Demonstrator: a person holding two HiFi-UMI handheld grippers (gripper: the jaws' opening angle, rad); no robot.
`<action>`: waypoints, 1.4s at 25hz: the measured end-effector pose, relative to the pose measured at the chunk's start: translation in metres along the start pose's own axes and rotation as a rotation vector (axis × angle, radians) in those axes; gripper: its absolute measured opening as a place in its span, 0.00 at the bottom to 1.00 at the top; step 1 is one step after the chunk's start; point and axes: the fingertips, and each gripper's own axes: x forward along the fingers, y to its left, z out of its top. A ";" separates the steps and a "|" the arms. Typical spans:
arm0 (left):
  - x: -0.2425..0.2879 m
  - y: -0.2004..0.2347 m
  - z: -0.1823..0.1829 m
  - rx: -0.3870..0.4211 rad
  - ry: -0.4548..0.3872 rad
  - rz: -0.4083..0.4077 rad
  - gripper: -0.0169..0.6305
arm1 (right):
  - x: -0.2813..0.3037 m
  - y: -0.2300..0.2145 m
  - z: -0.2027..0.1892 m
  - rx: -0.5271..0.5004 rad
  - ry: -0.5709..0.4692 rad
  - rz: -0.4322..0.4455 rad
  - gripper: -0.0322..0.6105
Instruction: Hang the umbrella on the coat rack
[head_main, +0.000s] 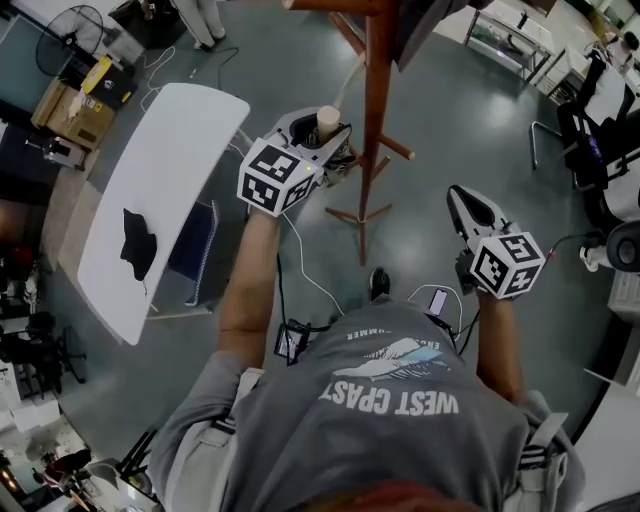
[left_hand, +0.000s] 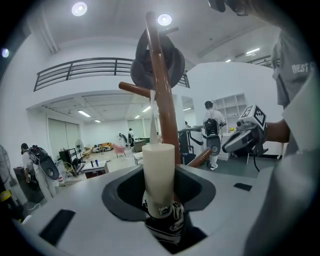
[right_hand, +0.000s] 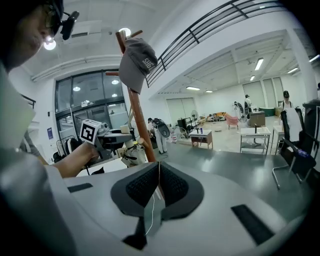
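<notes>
**A:** How would the umbrella (left_hand: 159, 200) have handled?

**B:** It was a folded compact one, so light, I'd judge. The cream handle (left_hand: 158, 170) looked stiff and smooth, so it might slip. The patterned fabric below it was soft and would give under the pads. The best hold seemed to be low on the handle, just above the fabric.

**A:** Where was it?

**B:** It stood upright, handle up, between the jaws of the left gripper (left_hand: 160, 212), just in front of the rack (left_hand: 162, 95). A thin pale strap (left_hand: 151, 107) ran up from the handle's top alongside the pole. I couldn't tell whether it was over a peg.

**A:** And the grip?

**B:** The left jaws stood wide but were pinching the umbrella about where handle meets fabric.

**A:** The other one?

**B:** The right gripper (right_hand: 156, 192) had its jaws pressed together, with nothing I could make out between them. In the head view it hung apart from the rack, off to the right.

**A:** Anything else on the rack?

**B:** A grey cap (right_hand: 136, 62), near the top.
</notes>
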 end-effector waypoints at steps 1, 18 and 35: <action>0.002 0.001 0.000 0.003 0.003 -0.004 0.28 | 0.001 -0.002 -0.002 0.006 0.006 -0.001 0.10; 0.031 -0.006 -0.002 0.036 0.012 -0.037 0.29 | -0.001 -0.025 -0.012 0.007 0.047 -0.018 0.10; 0.007 -0.002 0.012 0.210 -0.001 0.072 0.34 | -0.016 -0.010 -0.016 0.012 0.011 -0.020 0.10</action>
